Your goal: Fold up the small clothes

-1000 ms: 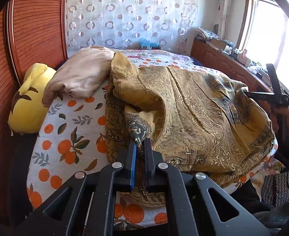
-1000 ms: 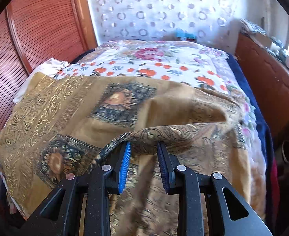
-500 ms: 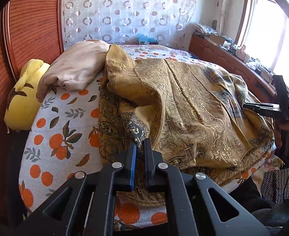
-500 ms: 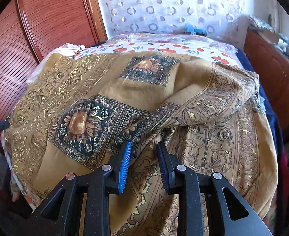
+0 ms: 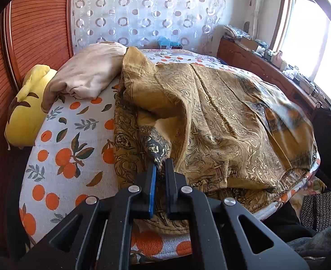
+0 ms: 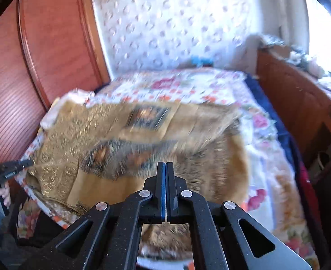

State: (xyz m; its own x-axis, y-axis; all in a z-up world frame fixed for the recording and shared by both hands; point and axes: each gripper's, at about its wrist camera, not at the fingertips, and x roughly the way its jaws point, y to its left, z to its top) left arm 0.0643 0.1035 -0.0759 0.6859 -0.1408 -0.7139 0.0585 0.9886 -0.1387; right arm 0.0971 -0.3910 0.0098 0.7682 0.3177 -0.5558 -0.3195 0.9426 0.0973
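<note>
A mustard-gold patterned cloth (image 5: 221, 121) with dark sunflower squares lies spread and rumpled over the bed; it also shows, blurred, in the right wrist view (image 6: 129, 139). My left gripper (image 5: 159, 166) is shut on a dark-patterned corner of the cloth (image 5: 155, 149) near the bed's front edge. My right gripper (image 6: 165, 166) is shut above the cloth, with nothing visible between its pads. The left gripper (image 6: 28, 163) shows at the far left of the right wrist view, at the cloth's edge.
A beige garment (image 5: 89, 72) and a yellow plush pillow (image 5: 26, 105) lie at the bed's left end on the orange-print sheet (image 5: 68, 148). A wooden headboard wall (image 5: 37, 27) is at the left. A wooden sideboard (image 5: 266, 67) with clutter runs under the window. A spotted bag (image 5: 318, 209) hangs at the right.
My right gripper has closed from open and swung up and back; its view is now blurred. My left gripper still holds the same cloth corner, little moved.
</note>
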